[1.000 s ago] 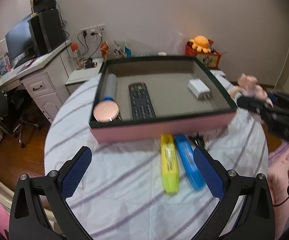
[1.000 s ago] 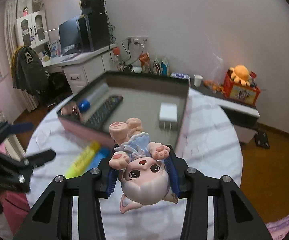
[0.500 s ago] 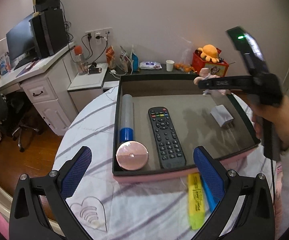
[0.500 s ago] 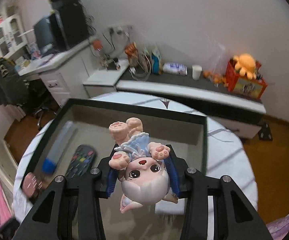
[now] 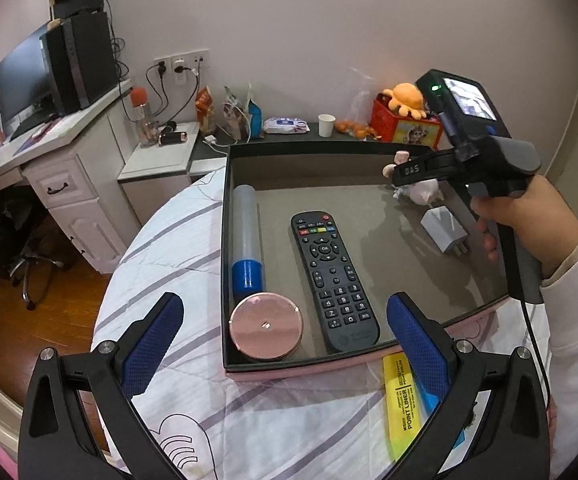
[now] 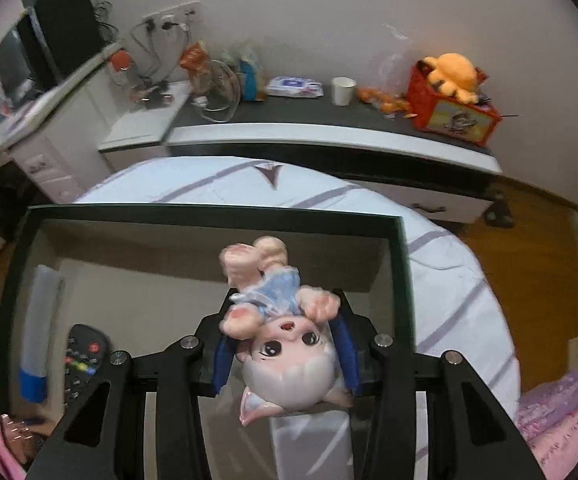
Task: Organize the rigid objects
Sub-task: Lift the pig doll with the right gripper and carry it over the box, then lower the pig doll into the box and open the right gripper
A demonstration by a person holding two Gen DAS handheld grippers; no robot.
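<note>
— Where do we have the doll figurine (image 6: 285, 344) right now?

— It sits clamped in our right gripper (image 6: 287, 350), head toward the camera and feet pointing away, the blue pads (image 6: 221, 364) pressed on either side of its head. We hold it over the far right part of the box (image 6: 209, 214), above the white charger (image 5: 444, 229). From the left wrist view the figurine (image 5: 421, 190) shows only in part, behind the gripper's black arm.

— And our left gripper (image 5: 285, 344)?

— Its fingers stand wide apart with nothing between them, hovering over the near edge of the box.

— What are we looking at, surface by surface?

— The figurine is glossy and hard, with a pale rounded head, pink ears and a blue dress. The box is shallow and rectangular, with a dark rim, pink outer wall and a matte grey floor. Inside lie a frosted tube with a blue cap (image 5: 247, 246) along the left wall, a round rose-metal disc (image 5: 265, 326) in the near left corner, touching the tube's end, and a black remote (image 5: 335, 284) just beside them.

— Room to move?

— Bare floor lies between the remote and the charger, and along the far wall. Outside the near wall, a yellow highlighter (image 5: 403, 400) lies on the striped tablecloth (image 5: 177, 248) with a blue one just beside it, partly hidden by our left finger.
</note>
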